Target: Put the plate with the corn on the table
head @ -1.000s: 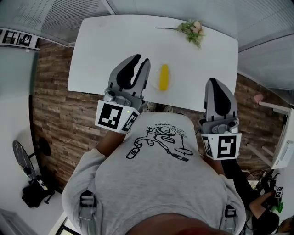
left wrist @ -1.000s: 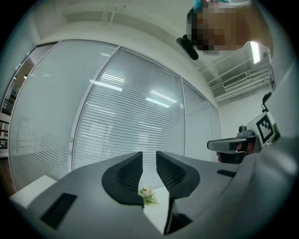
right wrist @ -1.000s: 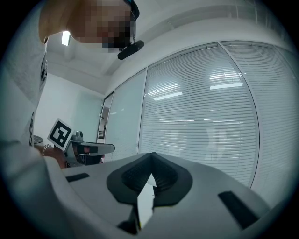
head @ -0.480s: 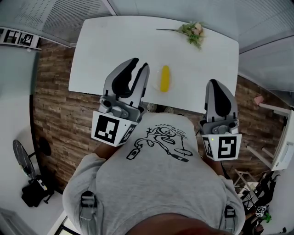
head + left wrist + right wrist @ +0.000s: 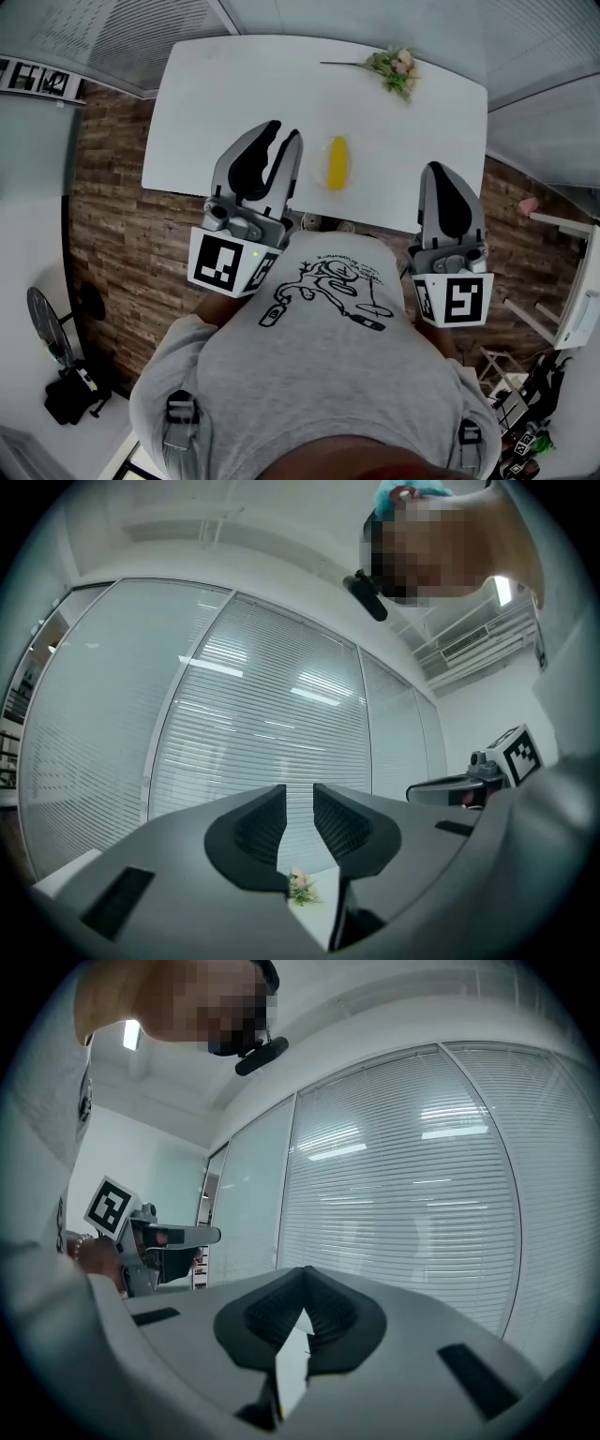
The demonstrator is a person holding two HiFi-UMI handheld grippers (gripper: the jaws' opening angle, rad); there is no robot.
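A yellow corn cob (image 5: 337, 161) lies on a white plate (image 5: 320, 174) that is hard to tell from the white table (image 5: 216, 94), near the table's front edge. My left gripper (image 5: 284, 132) hovers just left of the plate, above the front edge, open with nothing between its jaws. In the left gripper view the left gripper (image 5: 299, 799) tilts upward toward the blinds. My right gripper (image 5: 440, 170) is held off the table's front right edge, away from the plate. The right gripper view shows the right gripper (image 5: 305, 1274) shut and empty.
A flower sprig (image 5: 396, 66) lies at the table's far right and also peeks between the left jaws as a small sprig (image 5: 302, 888). Wood floor (image 5: 112, 216) surrounds the table. Glass walls with blinds (image 5: 262, 714) stand beyond. A black bag (image 5: 70, 394) sits on the floor at lower left.
The left gripper has drawn back a little toward the person and away from the plate. The right gripper and the corn have stayed in place.
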